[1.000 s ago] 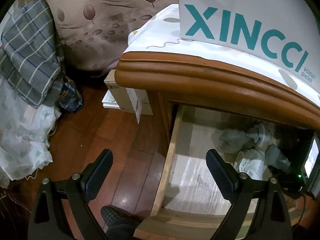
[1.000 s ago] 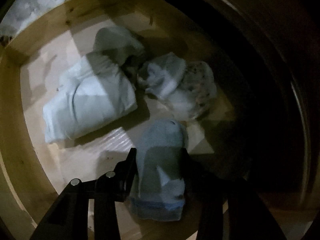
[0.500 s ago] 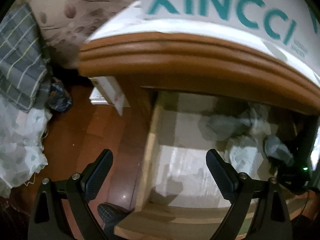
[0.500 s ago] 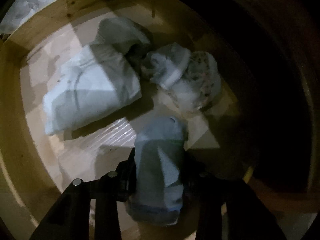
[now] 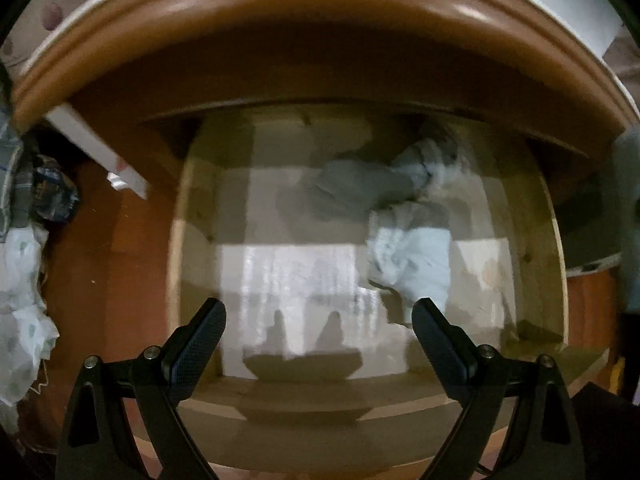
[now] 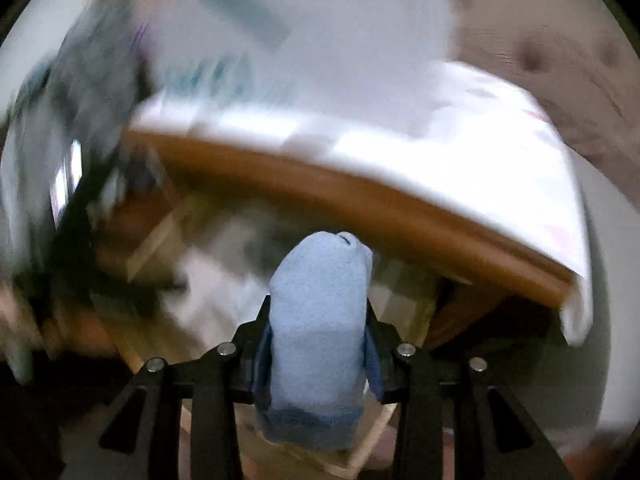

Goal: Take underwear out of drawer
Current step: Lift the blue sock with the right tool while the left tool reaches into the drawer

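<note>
My right gripper is shut on a rolled light-blue underwear, which stands up between its pads above the open drawer; this view is badly blurred. In the left wrist view the wooden drawer lies open below me. Inside it at the back right lie a grey folded underwear, a pale-blue one and a whitish crumpled one. My left gripper hangs open over the drawer's front part with nothing between its fingers, and its shadow falls on the drawer floor.
The brown rounded edge of the cabinet top overhangs the drawer, with a white cloth and a white box on it. On the reddish wooden floor at the left lie a white patterned cloth and a dark bundle.
My right gripper closed on the blue underwear and lifted it up out of the drawer, rolling as it rose. My left gripper moved over the drawer and tilted down toward it.
</note>
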The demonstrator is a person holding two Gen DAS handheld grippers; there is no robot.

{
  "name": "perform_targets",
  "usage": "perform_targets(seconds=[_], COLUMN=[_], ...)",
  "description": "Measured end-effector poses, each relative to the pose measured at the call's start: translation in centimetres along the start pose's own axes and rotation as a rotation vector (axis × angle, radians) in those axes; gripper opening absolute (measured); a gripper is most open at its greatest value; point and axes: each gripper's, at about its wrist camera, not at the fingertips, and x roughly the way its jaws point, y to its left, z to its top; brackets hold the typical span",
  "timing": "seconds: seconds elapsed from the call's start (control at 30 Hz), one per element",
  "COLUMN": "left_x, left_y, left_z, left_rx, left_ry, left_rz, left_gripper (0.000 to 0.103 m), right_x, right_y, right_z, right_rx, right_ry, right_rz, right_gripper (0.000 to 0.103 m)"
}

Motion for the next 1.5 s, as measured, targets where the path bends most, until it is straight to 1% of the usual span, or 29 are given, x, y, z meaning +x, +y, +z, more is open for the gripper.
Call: perform_targets(seconds=[0.07, 0.1, 0.13, 0.17, 0.2, 0.23, 0.3, 0.33, 0.4, 0.47, 0.53, 0.57, 0.67, 0.73, 0.77, 0.83, 0.93, 0.97, 1.03, 1.1, 1.13, 1.17, 1.37, 1.43, 1.5], left_x=[0.7, 0.8, 0.9, 1.1, 1.4, 1.7, 2.5, 2.9, 3.1, 3.1, 3.2, 3.3, 3.5, 4.0, 4.5, 4.9, 5.3, 5.5, 6.2, 7.1, 7.4, 7.8, 9.7, 10.2, 10.8], left_y=[-0.7, -1.0, -1.4, -1.7, -2.1, -2.4, -3.3, -3.8, -4.5, -5.4, -6.4, -7.0, -8.0, -8.3, -8.3, -7.9, -6.6, -6.1, -6.1, -6.2, -6.0, -5.5, -3.1, -2.5, -2.1], left_z=[0.6, 0.9, 1.3, 1.7, 2.1, 2.4, 2.8, 2.9, 2.9, 2.9, 2.8, 2.6, 2.4, 2.2, 2.0, 1.7, 2.0, 2.1, 2.2, 2.3, 2.3, 2.3, 2.2, 2.3, 2.6], left_rx=[0.009, 0.013, 0.018, 0.021, 0.018, 0.014, 0.022, 0.031, 0.029, 0.057, 0.096, 0.121, 0.135, 0.121, 0.092, 0.026, -0.126, -0.190, -0.237, -0.255, -0.287, -0.342, -0.570, -0.632, -0.641], left_ry=[0.042, 0.054, 0.062, 0.068, 0.080, 0.091, 0.112, 0.123, 0.094, 0.065, 0.057, 0.056, 0.062, 0.094, 0.124, 0.137, 0.152, 0.160, 0.179, 0.240, 0.260, 0.280, 0.380, 0.389, 0.386], left_rz=[-0.018, -0.017, -0.017, -0.022, -0.026, -0.026, -0.022, -0.014, 0.028, 0.061, 0.089, 0.097, 0.105, 0.072, 0.056, 0.047, 0.041, 0.028, 0.026, 0.026, 0.012, 0.002, -0.013, -0.012, -0.003], left_gripper=[0.093, 0.093, 0.093, 0.093, 0.093, 0.093, 0.093, 0.093, 0.094, 0.094, 0.094, 0.094, 0.094, 0.094, 0.094, 0.094, 0.094, 0.094, 0.093, 0.092, 0.092, 0.092, 0.092, 0.092, 0.092], right_x=[-1.9, -2.4, -3.2, -4.0, -5.1, -6.1, -6.9, -7.0, -7.3, -7.2, -6.5, -6.5, -6.7, -7.3, -7.3, -7.5, -7.7, -7.8, -7.9, -8.0, -8.1, -8.1, -8.4, -8.5, -8.5], right_y=[-1.3, -1.6, -2.1, -2.5, -3.0, -3.9, -5.0, -5.5, -7.0, -7.6, -8.1, -8.4, -8.4, -8.6, -8.7, -8.9, -9.1, -9.2, -9.4, -9.5, -9.6, -9.6, -9.8, -9.8, -9.8], right_z=[0.6, 0.7, 1.1, 1.7, 2.3, 2.6, 2.4, 2.5, 1.9, 1.7, 1.6, 1.7, 1.9, 1.9, 1.9, 1.8, 1.8, 1.8, 1.8, 1.8, 1.7, 1.7, 1.8, 1.7, 1.7], right_rx=[0.114, 0.150, 0.186, 0.204, 0.215, 0.240, 0.269, 0.285, 0.322, 0.338, 0.344, 0.356, 0.363, 0.374, 0.379, 0.396, 0.402, 0.405, 0.411, 0.414, 0.416, 0.418, 0.417, 0.417, 0.420], right_ry=[-0.068, -0.090, -0.119, -0.152, -0.179, -0.215, -0.245, -0.248, -0.247, -0.255, -0.257, -0.260, -0.268, -0.280, -0.279, -0.285, -0.289, -0.291, -0.292, -0.295, -0.295, -0.298, -0.300, -0.301, -0.303], right_rz=[-0.035, -0.042, -0.067, -0.120, -0.149, -0.172, -0.194, -0.198, -0.174, -0.169, -0.168, -0.152, -0.139, -0.131, -0.120, -0.103, -0.092, -0.086, -0.075, -0.067, -0.063, -0.060, -0.041, -0.041, -0.034], right_gripper=[0.038, 0.038, 0.038, 0.038, 0.038, 0.038, 0.038, 0.038, 0.038, 0.038, 0.038, 0.038, 0.038, 0.038, 0.038, 0.038, 0.038, 0.038, 0.038, 0.038, 0.038, 0.038, 0.038, 0.038, 0.038])
